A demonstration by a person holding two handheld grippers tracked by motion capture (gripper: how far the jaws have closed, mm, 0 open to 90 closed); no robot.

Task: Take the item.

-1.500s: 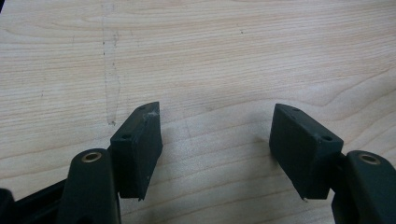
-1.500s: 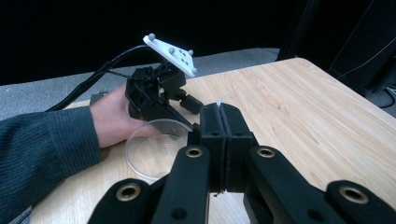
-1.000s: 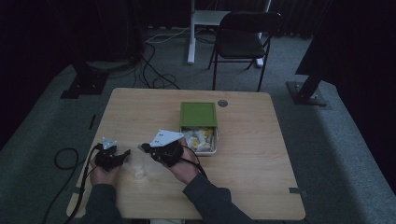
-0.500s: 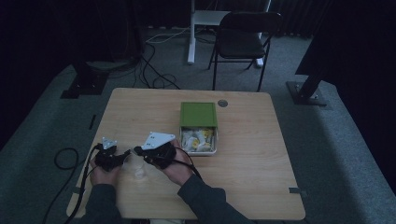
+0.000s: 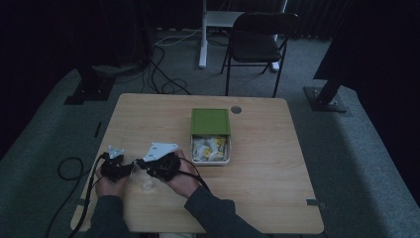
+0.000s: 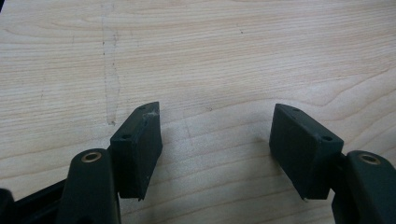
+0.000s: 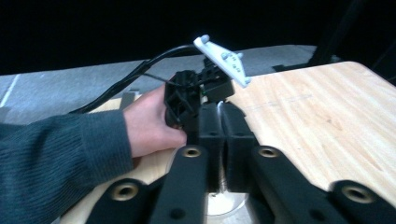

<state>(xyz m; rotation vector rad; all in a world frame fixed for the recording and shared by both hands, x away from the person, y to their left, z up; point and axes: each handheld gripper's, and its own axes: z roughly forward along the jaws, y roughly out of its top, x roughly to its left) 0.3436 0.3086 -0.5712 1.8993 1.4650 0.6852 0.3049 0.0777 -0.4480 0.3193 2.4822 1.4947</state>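
Change: the right gripper [image 5: 146,172] has left the side of the green box [image 5: 210,122] and come across to the left gripper [image 5: 128,170], so the two now stand nearly tip to tip.
Meaning: I judge that the work has passed from the box to the clear plastic piece [image 5: 148,184], with both tools gathered at it for a two-handed step.
Clear plastic piece: it lies on the table [image 6: 233,46] just under the right gripper's tips, between the two grippers; the right gripper view shows its pale rounded edge [image 7: 226,207] below the base of the jaws.
Right gripper [image 7: 222,109]: jaws clenched pad against pad, with only a hairline slit between. A sliver of the clear piece seems pinched low in that slit (the plastic is thin and see-through, so this is a judgement).
Left gripper [image 6: 215,116]: jaws spread wide and released, with bare wood between and beyond them and nothing touching the pads.
Beyond the right jaws: the left gripper [image 7: 196,93] in the person's hand [image 7: 149,126], close ahead of the tips.
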